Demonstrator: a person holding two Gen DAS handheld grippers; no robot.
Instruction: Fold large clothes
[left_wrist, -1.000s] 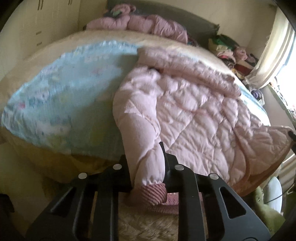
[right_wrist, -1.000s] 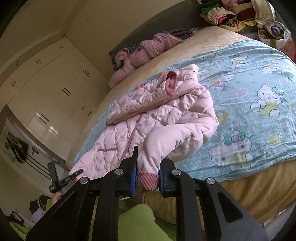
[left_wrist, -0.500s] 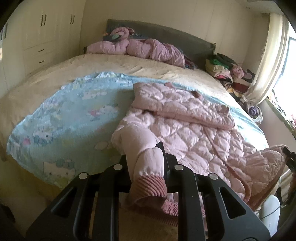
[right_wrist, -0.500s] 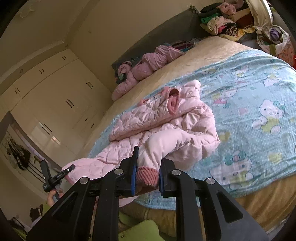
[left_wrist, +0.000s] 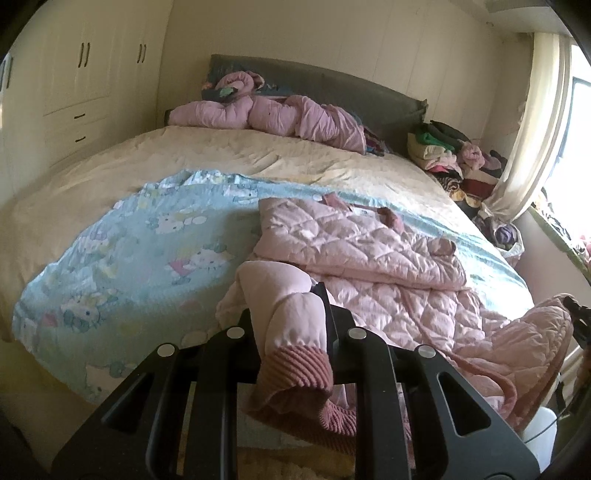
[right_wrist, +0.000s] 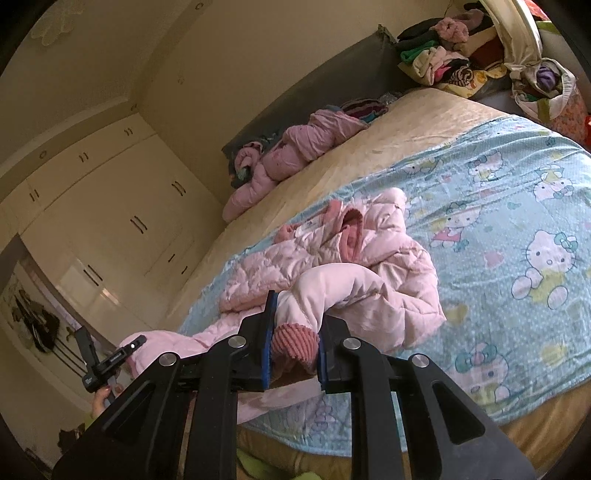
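Jacket: a pink quilted jacket (left_wrist: 373, 258) lies on the blue cartoon blanket (left_wrist: 122, 266), toward the foot of the bed (left_wrist: 236, 155) and on its window side; part of the hem hangs off the foot edge.
Sleeves: both are lifted off the blanket by their ribbed cuffs, one cuff (left_wrist: 295, 373) in each gripper.
Left gripper (left_wrist: 291, 328): fingers narrow, clamped on a sleeve just above the cuff.
Right gripper (right_wrist: 293, 343): fingers narrow, blue pads pressing either side of the other cuff (right_wrist: 295, 341).
Long axis: runs from the collar (left_wrist: 388, 218), which points at the headboard (left_wrist: 332, 85), back to the hem at the foot edge.
Risk, slip: each grip sits at the very end of a puffy sleeve, so a tug could pull the cuff out of the fingers.
Risk, drag: raising both sleeves further would likely pull the body toward the foot edge, and the overhanging hem could carry it off the bed.
Risk, bunching: uneven pulls would probably twist the body and spoil a flat fold.
Beyond: a second pink coat (left_wrist: 266, 114) lies against the headboard; a pile of clothes (left_wrist: 454, 155) sits beside the bed, near the curtain (left_wrist: 532, 125).
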